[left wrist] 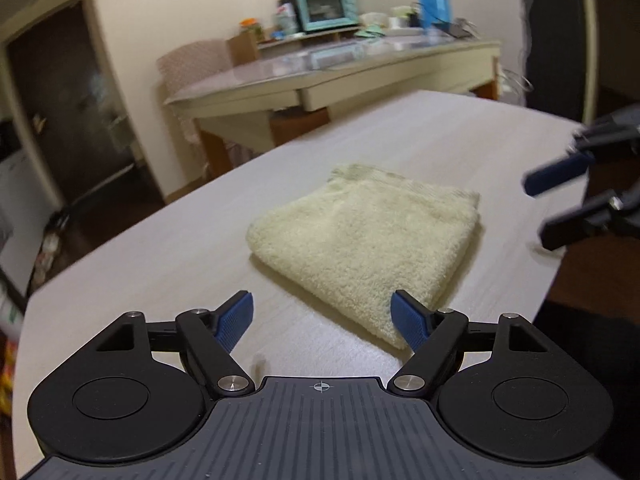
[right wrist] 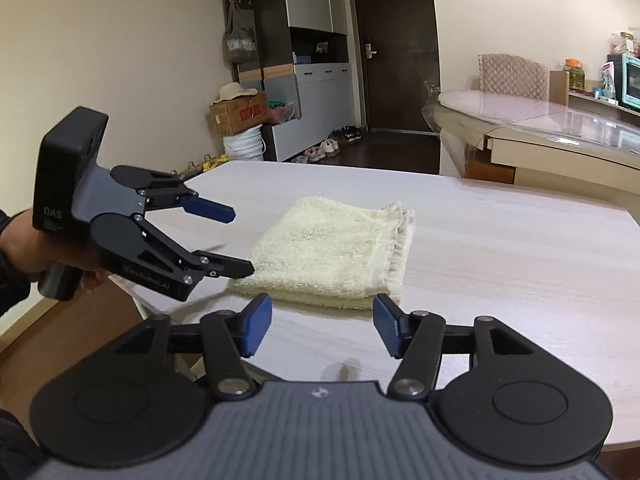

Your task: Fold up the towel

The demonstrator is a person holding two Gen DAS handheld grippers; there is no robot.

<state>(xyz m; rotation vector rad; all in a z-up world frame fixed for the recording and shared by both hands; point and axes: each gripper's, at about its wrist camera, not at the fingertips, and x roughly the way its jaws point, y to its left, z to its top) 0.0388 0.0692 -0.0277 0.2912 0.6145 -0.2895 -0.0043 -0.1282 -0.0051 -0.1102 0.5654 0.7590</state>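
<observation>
Fig. legend. Pale-yellow terry towel lay flat on the light wood-grain table, roughly mid-surface, already folded into a compact stacked rectangle. In the right wrist view the towel showed several layers at its near edge & fringed hems bunched along its right side, so at least two folds appeared done. Edges looked fairly well aligned; far corner slightly rumpled.

Left gripper hovered just near of the towel, jaws apart, nothing between the blue pads; its right pad overlapped the towel's near corner in view, contact unclear. Seen from the right wrist cam, the left gripper sat at the towel's left edge, lower finger tip close to or touching the cloth. Right gripper likewise had jaws apart & empty, just near of the towel's near edge; from the left cam the right gripper appeared blurred, well to the right.

Judgement: task near-complete or done; remaining, if anything, one more fold or tidying. Beyond: glass-topped table, teal toaster oven.
</observation>
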